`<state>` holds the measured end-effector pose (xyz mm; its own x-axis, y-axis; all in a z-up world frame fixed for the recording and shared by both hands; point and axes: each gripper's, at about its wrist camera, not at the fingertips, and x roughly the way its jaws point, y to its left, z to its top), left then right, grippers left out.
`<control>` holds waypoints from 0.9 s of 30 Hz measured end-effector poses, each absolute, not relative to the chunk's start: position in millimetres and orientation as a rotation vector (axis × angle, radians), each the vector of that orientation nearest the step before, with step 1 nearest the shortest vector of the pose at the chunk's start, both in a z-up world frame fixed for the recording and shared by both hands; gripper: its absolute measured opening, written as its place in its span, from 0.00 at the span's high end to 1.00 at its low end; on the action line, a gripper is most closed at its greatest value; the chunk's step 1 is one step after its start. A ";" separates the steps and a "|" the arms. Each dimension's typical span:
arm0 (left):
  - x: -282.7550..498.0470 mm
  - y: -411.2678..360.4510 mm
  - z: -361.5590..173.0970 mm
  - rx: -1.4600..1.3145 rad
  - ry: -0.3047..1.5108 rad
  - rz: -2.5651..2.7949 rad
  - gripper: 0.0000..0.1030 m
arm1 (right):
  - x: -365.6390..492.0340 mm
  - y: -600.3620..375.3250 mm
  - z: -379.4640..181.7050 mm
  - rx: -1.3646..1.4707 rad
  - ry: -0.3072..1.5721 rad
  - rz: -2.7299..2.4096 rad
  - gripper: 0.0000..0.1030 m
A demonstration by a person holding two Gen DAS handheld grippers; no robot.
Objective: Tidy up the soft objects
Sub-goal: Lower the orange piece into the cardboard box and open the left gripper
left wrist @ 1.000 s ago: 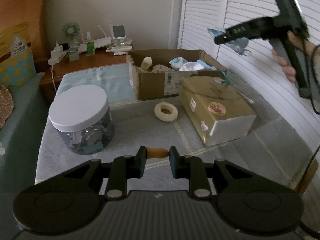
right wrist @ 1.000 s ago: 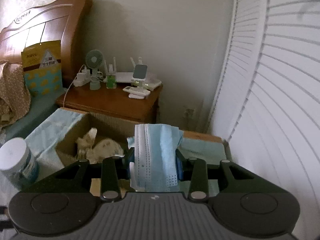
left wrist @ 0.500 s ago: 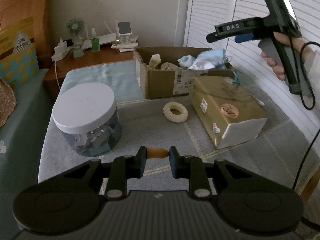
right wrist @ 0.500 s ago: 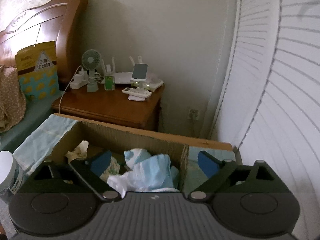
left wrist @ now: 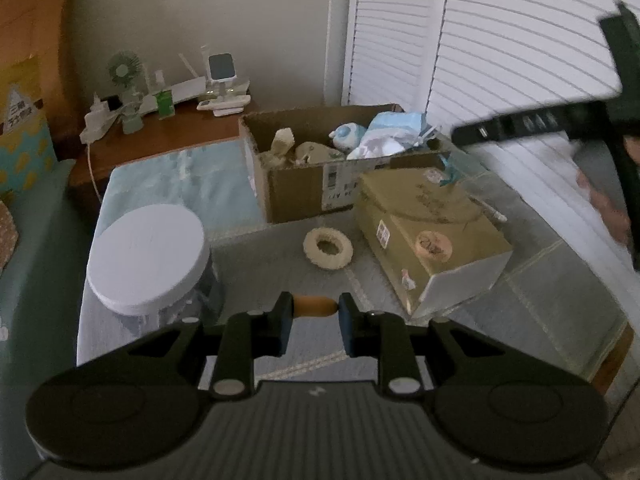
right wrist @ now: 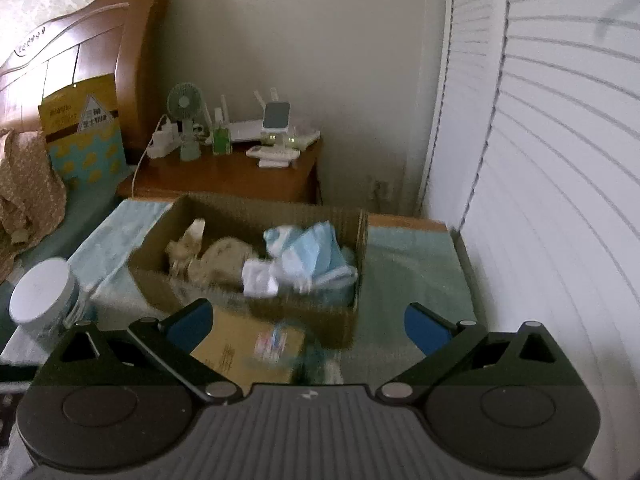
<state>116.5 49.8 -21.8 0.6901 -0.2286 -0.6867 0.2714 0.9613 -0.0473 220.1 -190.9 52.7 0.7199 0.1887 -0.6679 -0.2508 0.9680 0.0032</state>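
Soft blue masks (right wrist: 310, 252) lie in the cardboard box (right wrist: 256, 210) at twelve o'clock, light and floppy, best pinched by a fold, while the right tongs (right wrist: 308, 324) are spread wide and the left tongs (left wrist: 313, 316) pinch an orange squishy toy (left wrist: 314, 306).

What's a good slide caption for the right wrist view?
Right gripper open above the cardboard box, where blue face masks lie beside beige soft toys.
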 end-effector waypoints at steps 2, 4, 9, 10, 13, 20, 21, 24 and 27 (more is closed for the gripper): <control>121.2 47.6 -18.5 0.061 0.763 -0.286 0.78 | 208.2 -192.9 51.3 -0.075 0.738 0.240 0.00; 126.1 45.8 -14.6 0.062 0.763 -0.295 0.78 | 195.4 -193.4 50.1 -0.072 0.740 0.233 0.00; 145.3 38.7 -3.3 0.068 0.752 -0.308 0.78 | 165.4 -195.8 45.2 -0.045 0.746 0.220 0.00; 149.3 36.9 -1.6 0.071 0.750 -0.308 0.78 | 160.3 -195.8 44.6 -0.043 0.746 0.219 0.00; 162.6 30.7 5.5 0.083 0.737 -0.312 0.78 | 148.2 -196.6 43.7 -0.037 0.747 0.223 0.00; 200.2 11.5 27.2 0.094 0.702 -0.328 0.78 | 136.6 -200.5 45.0 -0.045 0.738 0.214 0.00; 205.9 8.5 29.1 0.097 0.699 -0.331 0.78 | 136.1 -201.9 45.3 -0.041 0.737 0.215 0.00; 225.9 1.0 32.6 0.094 0.696 -0.334 0.78 | 133.1 -205.1 45.4 -0.032 0.732 0.218 0.00; 246.2 -5.9 32.8 0.088 0.700 -0.332 0.78 | 132.1 -207.1 45.5 -0.034 0.730 0.214 0.00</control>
<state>246.2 -5.9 32.8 0.7148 -0.2699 -0.6452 0.3284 0.9440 -0.0311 132.1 -207.1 45.5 0.7243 0.1824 -0.6650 -0.2061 0.9776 0.0437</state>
